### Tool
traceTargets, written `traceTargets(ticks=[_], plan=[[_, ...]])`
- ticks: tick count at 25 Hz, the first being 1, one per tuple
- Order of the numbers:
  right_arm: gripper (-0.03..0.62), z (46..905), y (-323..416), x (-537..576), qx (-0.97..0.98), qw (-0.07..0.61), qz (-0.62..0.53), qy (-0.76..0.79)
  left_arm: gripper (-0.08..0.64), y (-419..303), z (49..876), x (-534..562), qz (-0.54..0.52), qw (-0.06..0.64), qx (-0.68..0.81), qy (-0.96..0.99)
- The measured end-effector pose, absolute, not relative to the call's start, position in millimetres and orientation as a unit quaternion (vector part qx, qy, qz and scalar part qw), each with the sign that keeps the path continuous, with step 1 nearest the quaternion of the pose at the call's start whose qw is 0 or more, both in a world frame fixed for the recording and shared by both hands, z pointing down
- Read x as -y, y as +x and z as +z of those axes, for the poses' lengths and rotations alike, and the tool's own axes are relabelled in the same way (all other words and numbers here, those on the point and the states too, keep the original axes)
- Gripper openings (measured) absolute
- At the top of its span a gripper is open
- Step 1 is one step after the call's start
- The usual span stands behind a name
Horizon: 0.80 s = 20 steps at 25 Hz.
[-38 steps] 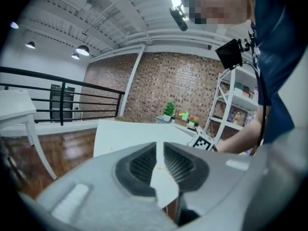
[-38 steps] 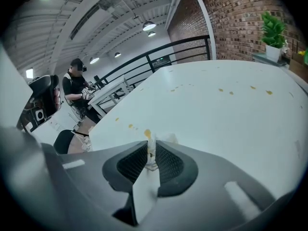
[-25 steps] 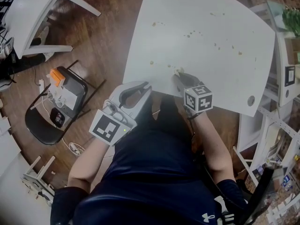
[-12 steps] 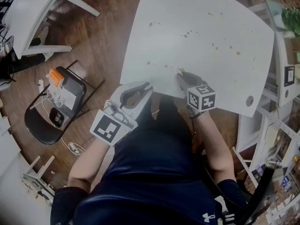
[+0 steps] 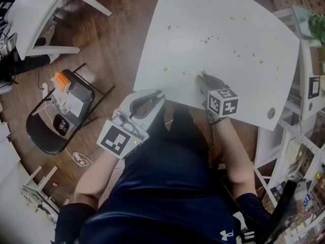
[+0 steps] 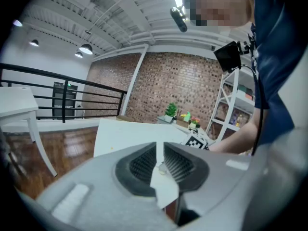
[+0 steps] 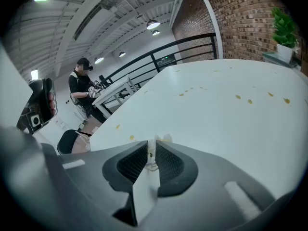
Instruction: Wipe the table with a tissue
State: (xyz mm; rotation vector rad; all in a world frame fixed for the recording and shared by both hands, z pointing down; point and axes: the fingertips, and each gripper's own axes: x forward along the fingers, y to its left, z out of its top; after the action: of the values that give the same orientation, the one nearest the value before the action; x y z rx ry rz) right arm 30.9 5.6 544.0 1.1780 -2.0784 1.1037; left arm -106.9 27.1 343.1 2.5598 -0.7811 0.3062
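Note:
The white table (image 5: pixel 244 19) carries several small brown and yellow stains (image 5: pixel 208 38). My right gripper (image 5: pixel 202 77) rests tip-down on the table close to its near edge, shut on a crumpled white tissue (image 7: pixel 153 154) whose end pokes out past the jaws. Two yellow stains (image 7: pixel 131 137) lie just left of that tip. My left gripper (image 5: pixel 154 93) hovers at the table's near edge, left of the right one, its jaws (image 6: pixel 160 150) drawn together to a thin slit with only a tiny pale speck in it.
A black folding chair (image 5: pixel 38 133) with small gadgets on it stands on the wooden floor at left. Another white table (image 5: pixel 30 14) is at the far left. White shelving (image 5: pixel 307 85) with a green plant (image 5: pixel 317 24) lines the right side. A person (image 7: pixel 84 88) stands far off.
My right gripper has slid a little to the right along the table's near edge with the tissue. The left gripper has stayed where it was.

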Motion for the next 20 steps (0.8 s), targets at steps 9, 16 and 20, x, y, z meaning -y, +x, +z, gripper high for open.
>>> traceTargets(ticks=[9,16,20], plan=[[0.055,543.9,-20.8,-2.1,0.785,0.26,0.403,0.393,0.044,-126.5,342.5,-24.5,0.104,0.224,0.295,0.923],[0.055,545.3,-54.0,0.4,0.796,0.268,0.401,0.366,0.044,-144.6,344.8,-23.2,0.104,0.228,0.307,0.918],[0.056,540.5,-69.2,-2.7,0.801,0.259,0.41,0.35,0.044,-150.2,345.5,-23.1,0.104,0.229,0.309,0.917]])
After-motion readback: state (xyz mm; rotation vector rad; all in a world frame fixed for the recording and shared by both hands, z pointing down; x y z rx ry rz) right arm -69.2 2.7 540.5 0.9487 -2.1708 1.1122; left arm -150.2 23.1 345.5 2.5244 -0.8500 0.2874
